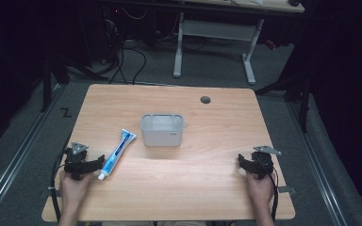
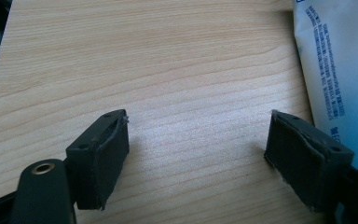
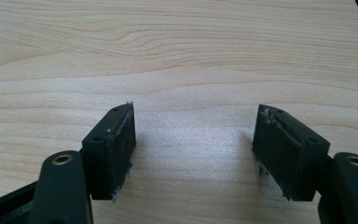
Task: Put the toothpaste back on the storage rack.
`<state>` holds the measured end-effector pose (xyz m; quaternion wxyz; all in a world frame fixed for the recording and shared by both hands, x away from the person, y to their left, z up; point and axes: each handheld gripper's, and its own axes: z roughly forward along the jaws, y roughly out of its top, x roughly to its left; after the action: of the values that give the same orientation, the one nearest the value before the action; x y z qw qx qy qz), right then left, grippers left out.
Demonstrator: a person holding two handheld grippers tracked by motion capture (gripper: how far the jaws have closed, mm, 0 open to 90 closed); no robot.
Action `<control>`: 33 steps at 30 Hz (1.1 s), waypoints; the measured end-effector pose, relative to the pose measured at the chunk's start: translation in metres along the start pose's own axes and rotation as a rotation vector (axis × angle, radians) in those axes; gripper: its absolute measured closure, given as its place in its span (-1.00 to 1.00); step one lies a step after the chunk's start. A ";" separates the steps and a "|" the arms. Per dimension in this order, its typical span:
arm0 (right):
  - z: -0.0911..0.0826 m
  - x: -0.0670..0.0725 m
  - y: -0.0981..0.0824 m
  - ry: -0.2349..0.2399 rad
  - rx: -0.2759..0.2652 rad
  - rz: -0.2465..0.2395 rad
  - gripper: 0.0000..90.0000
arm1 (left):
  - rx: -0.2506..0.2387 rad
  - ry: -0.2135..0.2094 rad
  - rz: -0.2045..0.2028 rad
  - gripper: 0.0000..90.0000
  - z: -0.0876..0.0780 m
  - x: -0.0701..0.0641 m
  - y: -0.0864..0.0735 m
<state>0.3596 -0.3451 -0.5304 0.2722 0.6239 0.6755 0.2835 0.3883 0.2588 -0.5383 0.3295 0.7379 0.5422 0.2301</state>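
Left tool (image 2: 198,140) (jaws apart, nothing between) sits just left of the toothpaste tube (image 2: 340,65).

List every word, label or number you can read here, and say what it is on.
None can be read.
Tube: rows of blue print, too small and blurred to read.
Tube: blue label, lettering too small.
Bin: small dark mark on the front wall, unreadable.
Floor: black mark shaped like "Z", left of the table.
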 end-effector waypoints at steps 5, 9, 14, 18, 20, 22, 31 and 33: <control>0.000 0.000 0.000 -0.004 -0.001 0.003 -0.33 | 0.001 -0.008 0.008 -0.52 0.002 0.000 0.002; 0.000 0.000 0.000 -0.008 -0.002 0.004 -0.33 | 0.004 -0.016 0.014 -0.53 0.003 0.000 0.003; 0.000 0.000 0.000 -0.012 -0.002 0.010 -0.33 | 0.003 -0.044 0.039 -0.53 0.004 0.001 0.004; 0.000 0.000 0.000 -0.013 -0.001 0.012 -0.33 | 0.013 -0.088 0.051 -0.48 0.003 0.004 0.006; 0.000 0.000 0.000 -0.014 -0.001 0.012 -0.33 | 0.007 -0.101 0.039 -0.43 0.003 0.006 0.006; 0.000 0.000 0.000 -0.014 -0.001 0.012 -0.33 | 0.007 -0.103 0.040 -0.40 0.002 0.007 0.006; 0.000 0.000 0.000 -0.013 -0.001 0.012 -0.33 | -0.007 -0.137 -0.030 -0.29 -0.004 0.014 0.003; 0.000 0.000 0.000 -0.013 -0.001 0.012 -0.33 | -0.016 -0.139 -0.042 -0.27 -0.006 0.016 0.002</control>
<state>0.3599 -0.3448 -0.5305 0.2750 0.6297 0.6698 0.2815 0.3898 0.2749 -0.5331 0.3770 0.7378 0.5316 0.1756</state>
